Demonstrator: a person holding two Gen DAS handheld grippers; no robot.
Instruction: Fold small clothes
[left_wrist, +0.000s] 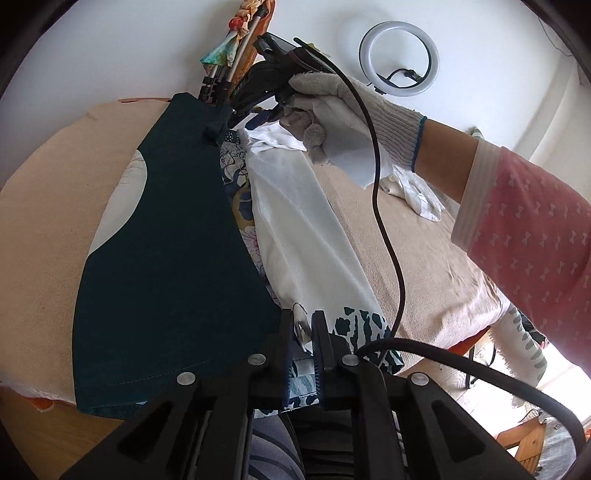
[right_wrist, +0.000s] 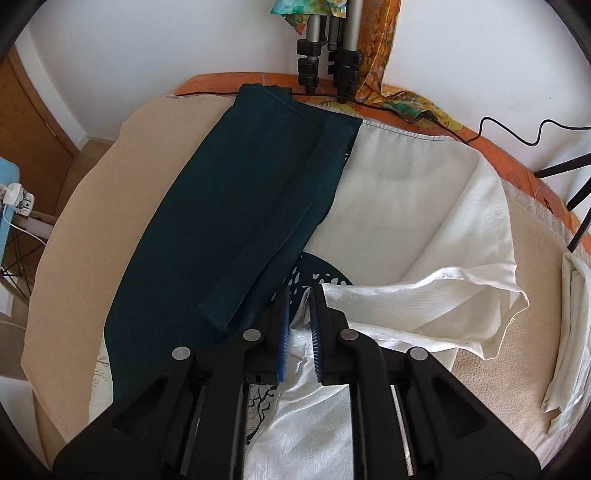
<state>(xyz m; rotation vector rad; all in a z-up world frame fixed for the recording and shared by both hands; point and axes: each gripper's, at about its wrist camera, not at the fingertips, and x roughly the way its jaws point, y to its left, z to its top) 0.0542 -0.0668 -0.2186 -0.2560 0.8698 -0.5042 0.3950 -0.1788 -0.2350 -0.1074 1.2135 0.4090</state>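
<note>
Two wrist views of a small garment lifted for folding. The garment (left_wrist: 173, 236), dark teal outside with a white satin lining (left_wrist: 303, 229) and a blue-and-white patterned hem, is stretched between the two grippers above the beige-covered desk (left_wrist: 44, 229).

The left hand-held gripper (left_wrist: 304, 332) has its jaws nearly closed on the patterned hem edge; a fold of cloth shows between the blue pads. The right hand-held gripper (right_wrist: 299, 325), carried by a gloved hand (left_wrist: 343, 114), has its jaws narrowed on a bunch of the white lining, which spills through and below them. In the right wrist view the teal part (right_wrist: 236, 221) drapes down onto the desk, folded lengthwise over itself, and a loose white flap (right_wrist: 436, 306) hangs free to the right.

Likely failure points:
- The satin looks slippery. A shallow grip on a bunched edge may let it slide out under tension, and the fold would then collapse.
- Each gripper seems to hold a different layer, so pulling them apart may separate lining from shell rather than square the garment.
- The black cable (left_wrist: 384, 206) of the right gripper hangs just beside the cloth and may snag or drag it.
- Other white cloths (right_wrist: 569, 332) lie near the right desk edge, and a sweeping lay-down may catch them.
- The tripod legs (right_wrist: 328, 55) stand at the far edge, close to the teal end.
</note>
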